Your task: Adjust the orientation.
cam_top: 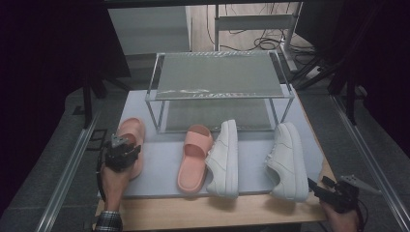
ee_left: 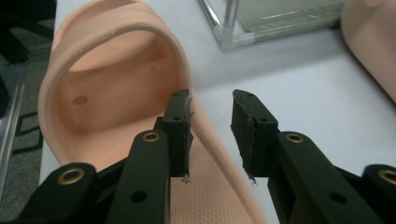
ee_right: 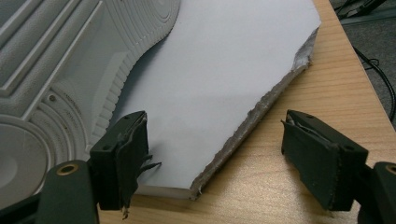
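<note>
A pink slipper (cam_top: 131,129) lies at the left of the white mat (cam_top: 159,169). My left gripper (cam_top: 123,153) sits over its near half. In the left gripper view the jaws (ee_left: 211,105) straddle the slipper's (ee_left: 102,70) right side wall, one pad inside against the rim and the other outside with mat showing in the gap, so it is open. A second pink slipper (cam_top: 194,157) and two white sneakers (cam_top: 225,159) (cam_top: 287,162) lie further right. My right gripper (cam_top: 333,193) hovers open and empty (ee_right: 215,140) at the mat's near right corner, beside a sneaker sole (ee_right: 56,70).
A two-level metal rack (cam_top: 217,87) with mesh shelves stands at the back of the mat; its corner post (ee_left: 231,28) is just beyond the left slipper. The wooden table edge (cam_top: 217,212) runs along the front. Metal rails (cam_top: 67,169) flank the table.
</note>
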`<state>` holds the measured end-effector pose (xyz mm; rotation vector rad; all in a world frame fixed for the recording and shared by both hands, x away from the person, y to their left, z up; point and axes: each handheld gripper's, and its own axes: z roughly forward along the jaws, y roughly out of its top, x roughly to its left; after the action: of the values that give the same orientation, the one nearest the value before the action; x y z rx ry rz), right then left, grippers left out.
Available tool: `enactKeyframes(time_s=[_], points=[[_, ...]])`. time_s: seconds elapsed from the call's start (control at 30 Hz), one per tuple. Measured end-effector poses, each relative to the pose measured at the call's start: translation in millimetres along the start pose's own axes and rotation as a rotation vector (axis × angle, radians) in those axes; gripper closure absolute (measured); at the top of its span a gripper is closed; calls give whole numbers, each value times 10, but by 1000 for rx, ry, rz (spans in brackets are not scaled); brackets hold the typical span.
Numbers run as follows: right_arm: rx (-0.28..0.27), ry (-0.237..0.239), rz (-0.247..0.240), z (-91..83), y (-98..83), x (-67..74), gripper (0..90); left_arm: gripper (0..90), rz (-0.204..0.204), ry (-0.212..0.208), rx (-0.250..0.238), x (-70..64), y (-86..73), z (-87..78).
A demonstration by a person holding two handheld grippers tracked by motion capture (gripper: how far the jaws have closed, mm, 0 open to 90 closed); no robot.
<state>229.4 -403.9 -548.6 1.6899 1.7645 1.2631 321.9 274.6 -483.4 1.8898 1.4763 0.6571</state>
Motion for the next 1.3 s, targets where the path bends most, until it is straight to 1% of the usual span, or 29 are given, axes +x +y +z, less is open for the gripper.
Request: enactKeyframes(time_s=[0.03, 0.1, 0.2, 0.33, 0.37, 0.5, 0.53, 0.67, 0.8, 0.9, 0.97, 1.1, 1.27, 1.3], points=[[0, 0, 0, 0, 0, -1, 230, 684, -8, 5, 3, 10, 15, 16], [0, 1, 1, 0, 0, -1, 230, 689, -23, -2, 4, 31, 42, 49], [0, 2, 1, -1, 0, -2, 230, 698, -39, 2, 7, 48, 84, 92], [0, 2, 1, -1, 0, -2, 230, 719, -48, 9, 11, 64, 130, 128], [0, 2, 1, -1, 0, -3, 230, 733, -51, 19, 17, 74, 159, 148], [0, 2, 2, -1, 0, -3, 230, 755, -61, 17, 27, 89, 202, 193], [0, 3, 2, -1, 0, -3, 230, 767, -69, 17, 35, 90, 221, 230], [-1, 4, 3, -1, 0, -5, 230, 802, -79, 19, 39, 86, 235, 259], [-1, 5, 4, -2, 0, -6, 230, 823, -84, 30, 40, 85, 236, 243], [-1, 5, 4, -1, 0, -6, 230, 842, -80, 35, 38, 103, 227, 222], [-1, 5, 4, -1, 0, -6, 231, 849, -75, 52, 32, 126, 212, 179], [-1, 5, 3, -1, 0, -5, 231, 849, -73, 51, 24, 152, 202, 129], [-1, 3, 2, -1, 0, -4, 232, 850, -41, 43, 14, 160, 164, 15], [-1, 3, 2, -1, 0, -4, 232, 850, -41, 43, 14, 160, 164, 15]])
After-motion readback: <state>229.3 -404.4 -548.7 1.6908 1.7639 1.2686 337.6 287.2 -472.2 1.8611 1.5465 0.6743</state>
